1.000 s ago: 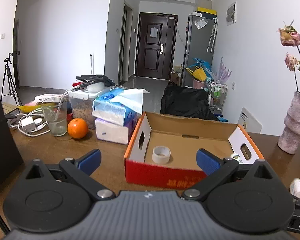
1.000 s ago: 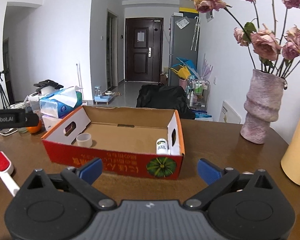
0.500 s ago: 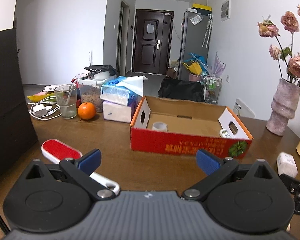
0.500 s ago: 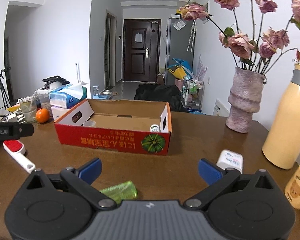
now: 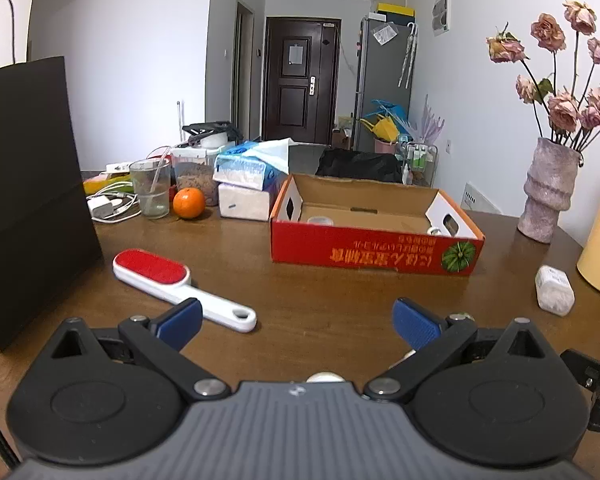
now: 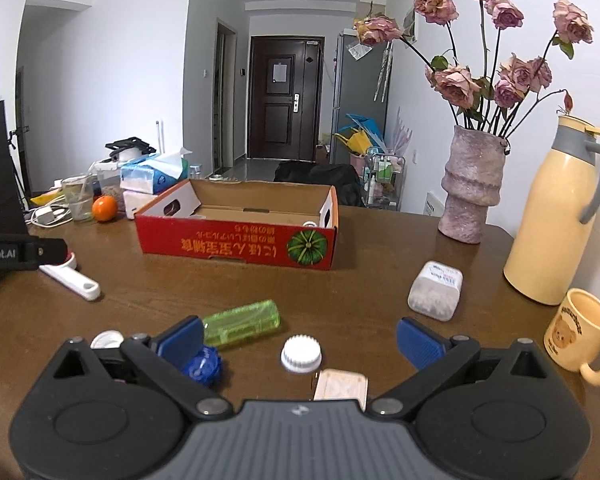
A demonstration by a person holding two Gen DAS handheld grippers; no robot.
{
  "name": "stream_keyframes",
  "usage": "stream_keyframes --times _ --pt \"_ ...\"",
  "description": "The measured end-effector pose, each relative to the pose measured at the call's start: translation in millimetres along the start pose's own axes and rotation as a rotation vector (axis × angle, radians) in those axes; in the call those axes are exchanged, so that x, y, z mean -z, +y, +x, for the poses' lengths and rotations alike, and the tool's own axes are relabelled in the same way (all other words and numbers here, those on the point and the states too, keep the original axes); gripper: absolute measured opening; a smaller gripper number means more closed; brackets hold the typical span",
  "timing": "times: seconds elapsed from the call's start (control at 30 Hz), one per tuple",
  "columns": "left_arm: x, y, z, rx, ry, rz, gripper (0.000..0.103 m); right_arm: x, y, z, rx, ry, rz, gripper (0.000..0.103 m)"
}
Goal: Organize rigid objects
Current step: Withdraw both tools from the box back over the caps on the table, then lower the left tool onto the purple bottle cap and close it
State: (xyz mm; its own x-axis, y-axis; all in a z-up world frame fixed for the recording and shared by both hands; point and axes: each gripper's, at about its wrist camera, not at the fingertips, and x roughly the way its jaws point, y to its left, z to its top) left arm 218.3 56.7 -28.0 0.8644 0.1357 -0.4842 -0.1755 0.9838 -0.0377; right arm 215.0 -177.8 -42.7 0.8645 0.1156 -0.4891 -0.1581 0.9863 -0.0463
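1. Reference landmark: the red cardboard box (image 6: 236,236) stands open-topped on the brown table (image 6: 360,280). All positions below are given relative to it.
2. Left gripper (image 5: 296,322): jaws spread wide, blue pads apart, nothing between them. It hovers over the table on the near side of the box, well apart from it.
3. Right gripper (image 6: 298,338): jaws spread wide, nothing grasped. It also sits on the near side of the box.
4. Box contents: a white roll of tape (image 5: 319,220) lies near the left end wall; a small white bottle (image 6: 310,224) shows just above the front wall at the right end.
5. Lint brush (image 5: 172,280): red pad, white handle, flat on the table to the near left of the box.
6. White pill-shaped container (image 6: 435,291): lying on the table to the near right of the box, apart from it.
7. Green translucent case (image 6: 242,323): lying in front of the box, just beside the right gripper's left pad.
8. White ribbed cap (image 6: 301,353): on the table between the right gripper's pads, not touched.
9. Blue cap (image 6: 202,366): partly hidden behind the left finger of the right gripper.
10. Beige flat item (image 6: 341,387): near the right gripper body; type cannot be determined.
11. Right of the box: pink vase (image 6: 472,184), yellow thermos (image 6: 556,216), bear mug (image 6: 580,332).
12. Left of the box: tissue packs (image 5: 246,178), orange (image 5: 189,203), glass (image 5: 150,188).
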Motion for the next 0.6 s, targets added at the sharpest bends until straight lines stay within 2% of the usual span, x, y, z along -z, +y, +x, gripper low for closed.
stream_keyframes --times 0.37,0.6 --pt "28.6 10.7 -30.7 0.012 0.02 0.004 0.103 28.2 5.5 -32.4 -0.004 0.009 -0.003 0.103" --pt "42.8 12.6 -36.1 0.025 0.051 0.013 0.103 36.9 2.2 -44.1 -0.002 0.007 0.007 0.103"
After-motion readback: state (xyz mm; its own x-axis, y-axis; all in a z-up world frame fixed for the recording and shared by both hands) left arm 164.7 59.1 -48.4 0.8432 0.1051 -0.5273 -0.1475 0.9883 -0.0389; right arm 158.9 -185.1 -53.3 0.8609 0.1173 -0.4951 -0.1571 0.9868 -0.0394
